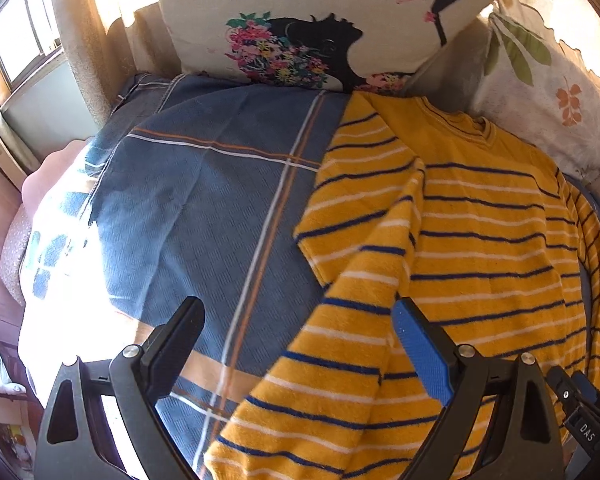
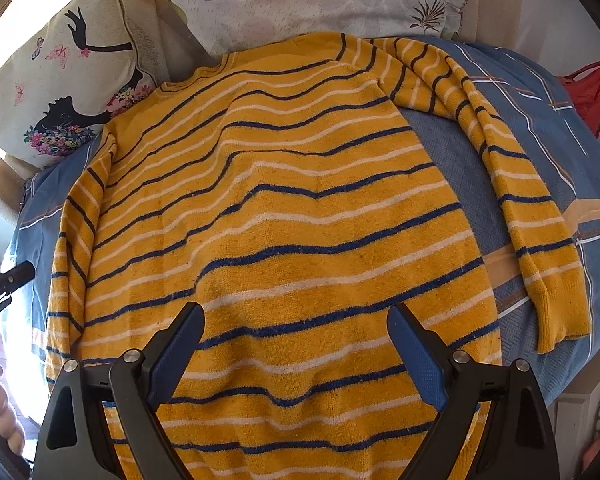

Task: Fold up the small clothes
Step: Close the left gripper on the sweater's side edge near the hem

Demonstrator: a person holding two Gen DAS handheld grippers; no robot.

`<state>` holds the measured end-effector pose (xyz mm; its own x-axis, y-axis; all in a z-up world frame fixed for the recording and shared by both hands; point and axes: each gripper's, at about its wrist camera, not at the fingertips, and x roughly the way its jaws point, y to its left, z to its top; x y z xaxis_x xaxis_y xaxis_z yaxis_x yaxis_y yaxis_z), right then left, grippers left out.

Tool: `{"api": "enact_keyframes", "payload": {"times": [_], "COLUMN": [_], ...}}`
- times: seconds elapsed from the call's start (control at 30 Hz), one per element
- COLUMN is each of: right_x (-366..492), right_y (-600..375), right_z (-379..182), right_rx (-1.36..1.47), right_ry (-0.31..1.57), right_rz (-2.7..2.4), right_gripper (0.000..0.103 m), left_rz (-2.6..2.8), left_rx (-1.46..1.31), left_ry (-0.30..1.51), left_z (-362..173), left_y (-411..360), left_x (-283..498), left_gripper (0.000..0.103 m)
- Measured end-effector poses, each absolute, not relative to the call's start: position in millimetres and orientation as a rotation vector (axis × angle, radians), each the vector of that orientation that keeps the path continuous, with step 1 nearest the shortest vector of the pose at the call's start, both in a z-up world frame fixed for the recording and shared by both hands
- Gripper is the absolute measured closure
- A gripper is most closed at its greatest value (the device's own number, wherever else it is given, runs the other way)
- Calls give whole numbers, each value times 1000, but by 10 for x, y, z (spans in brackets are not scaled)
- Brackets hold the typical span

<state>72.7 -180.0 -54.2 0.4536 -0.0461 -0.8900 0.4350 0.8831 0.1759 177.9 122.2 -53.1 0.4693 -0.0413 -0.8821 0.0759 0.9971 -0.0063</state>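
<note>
I note the striped sweater (image 2: 284, 208) flat on the bed (image 1: 204, 200), collar away; its left sleeve (image 1: 340, 360) runs lengthwise between the left gripper (image 1: 298, 344)'s spread jaws, right gripper (image 2: 296, 344) spread over the hem.

sweater (image 2: 284, 216) on bedspread (image 1: 204, 216), cushions (image 1: 300, 20) behind it

fuzzy knit sweater (image 2: 284, 216), woven bedspread (image 1: 204, 208)

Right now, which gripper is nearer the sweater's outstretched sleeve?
Right. The right gripper hovers over the sweater body, the outstretched sleeve lying to its right. The left gripper is at the opposite sleeve.
</note>
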Motion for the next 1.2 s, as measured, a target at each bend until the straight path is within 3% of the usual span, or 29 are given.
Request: {"api": "enact_keyframes", "payload": {"times": [0.3,0.37,0.4,0.47,0.53,0.87,1.07,1.2], "right_x": [714,700,693,684,679,697,670,619], "right_y": [-1757,-1766,-1775,-1795,-1808,-1722,-1626,-1632], "right_z": [-587,-596,-605,-625,-632,-723,-671,-661], "right_rx": [401,405,410,421,424,424,363,357], "right_ry": [1090,1094,1097,1105,1109,1148,1130,1117], "right_rz": [-329,-342,-350,-367,-382,-389,-368,-332], "right_gripper": [8,8,8,8,8,8,8,8], "left_rz": [-231,-280,-312,-325,-302,127,5,-146], "left_rx": [68,57,54,24,31,60,-76,-138], "left_ry": [1162,1172,1201,1217,1205,1120,1081,1121], "left_z": [-951,-1000,-1048,-1042,-973,-831,-551,-498], "left_y": [1038,963,928,938,998,1952,2123,1961], "left_x": [2268,2275,2293,2328,2380,2878,2435,1852], "left_gripper": [8,25,65,74,91,95,94,76]}}
